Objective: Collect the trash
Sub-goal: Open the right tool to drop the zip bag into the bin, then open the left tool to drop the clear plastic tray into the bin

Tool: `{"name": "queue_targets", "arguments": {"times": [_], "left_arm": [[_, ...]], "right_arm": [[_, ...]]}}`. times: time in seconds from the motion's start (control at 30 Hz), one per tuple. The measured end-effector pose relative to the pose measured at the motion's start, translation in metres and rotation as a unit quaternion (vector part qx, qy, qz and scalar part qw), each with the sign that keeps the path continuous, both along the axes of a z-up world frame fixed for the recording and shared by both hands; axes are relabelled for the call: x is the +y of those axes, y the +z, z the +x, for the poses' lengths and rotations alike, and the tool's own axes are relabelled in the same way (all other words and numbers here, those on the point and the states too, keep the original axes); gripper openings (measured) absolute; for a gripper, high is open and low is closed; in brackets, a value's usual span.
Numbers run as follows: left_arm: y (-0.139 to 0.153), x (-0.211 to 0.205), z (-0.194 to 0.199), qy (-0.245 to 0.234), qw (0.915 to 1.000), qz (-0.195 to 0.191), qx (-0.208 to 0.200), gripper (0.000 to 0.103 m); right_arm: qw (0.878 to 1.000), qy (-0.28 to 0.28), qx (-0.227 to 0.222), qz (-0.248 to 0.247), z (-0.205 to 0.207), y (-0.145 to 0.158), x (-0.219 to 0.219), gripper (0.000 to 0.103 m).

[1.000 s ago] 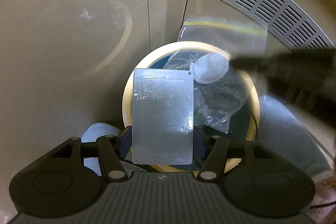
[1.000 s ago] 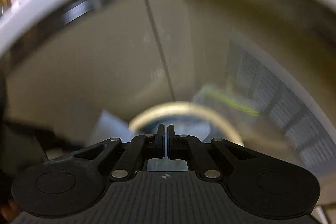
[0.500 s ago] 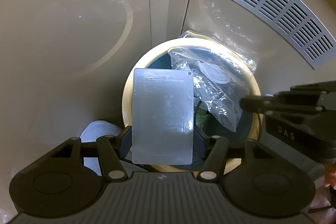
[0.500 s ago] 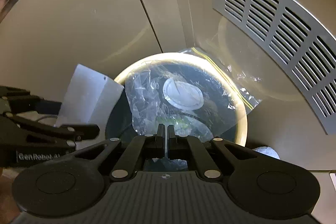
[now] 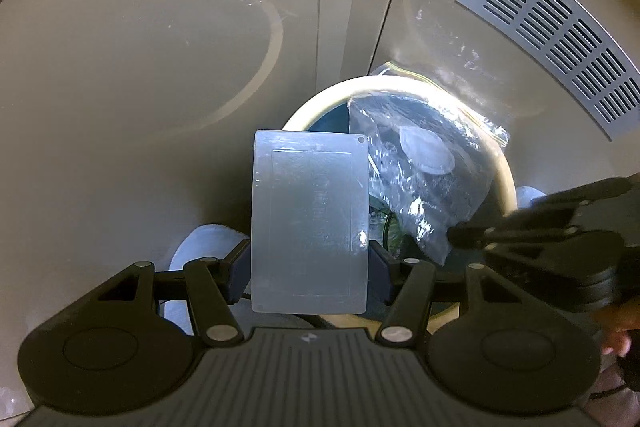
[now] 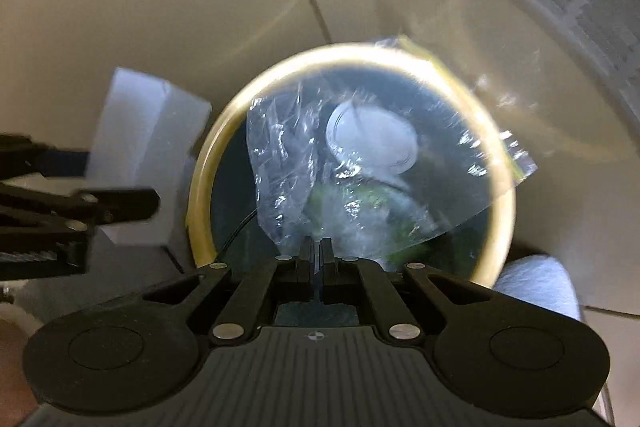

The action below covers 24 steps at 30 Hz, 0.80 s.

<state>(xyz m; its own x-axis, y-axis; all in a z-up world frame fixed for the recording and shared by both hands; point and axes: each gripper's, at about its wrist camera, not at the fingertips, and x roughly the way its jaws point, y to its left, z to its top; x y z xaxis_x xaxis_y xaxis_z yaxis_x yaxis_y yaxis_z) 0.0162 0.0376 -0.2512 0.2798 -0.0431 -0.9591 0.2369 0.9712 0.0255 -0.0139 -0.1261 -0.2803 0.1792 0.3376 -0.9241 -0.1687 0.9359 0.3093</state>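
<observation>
The left gripper (image 5: 310,263) clamps a stiff, light, frosted grey plastic card (image 5: 310,219) by its side edges, while the right gripper (image 6: 316,251) pinches a flimsy, slippery clear plastic bag (image 6: 360,183) at its near edge over the yellow-rimmed round bin (image 6: 208,163).

The left gripper (image 5: 309,269) clamps a pale rectangular card (image 5: 310,221) above a round yellow-rimmed bin (image 5: 505,171), where a clear plastic bag (image 5: 424,183) lies; the right gripper (image 5: 454,238) reaches in from the right.

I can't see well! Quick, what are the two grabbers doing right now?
Left gripper: closed on the flat grey box.
Right gripper: shut on a corner of the clear plastic bag.
</observation>
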Motion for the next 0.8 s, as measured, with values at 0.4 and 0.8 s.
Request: {"name": "queue_targets", "arguments": {"times": [0.4,0.8], "left_arm": [[0.002,-0.005,-0.004,-0.013,0.9999,0.002,-0.008,0.065],[-0.001,-0.003,-0.003,-0.007,1.0000,0.007,0.002,0.065]], "right_arm": [[0.997,-0.014,0.063,0.038,-0.004,-0.008,-0.012,0.009],[0.987,-0.103,-0.093,0.084,0.026,0.051,-0.044,0.055]]}}
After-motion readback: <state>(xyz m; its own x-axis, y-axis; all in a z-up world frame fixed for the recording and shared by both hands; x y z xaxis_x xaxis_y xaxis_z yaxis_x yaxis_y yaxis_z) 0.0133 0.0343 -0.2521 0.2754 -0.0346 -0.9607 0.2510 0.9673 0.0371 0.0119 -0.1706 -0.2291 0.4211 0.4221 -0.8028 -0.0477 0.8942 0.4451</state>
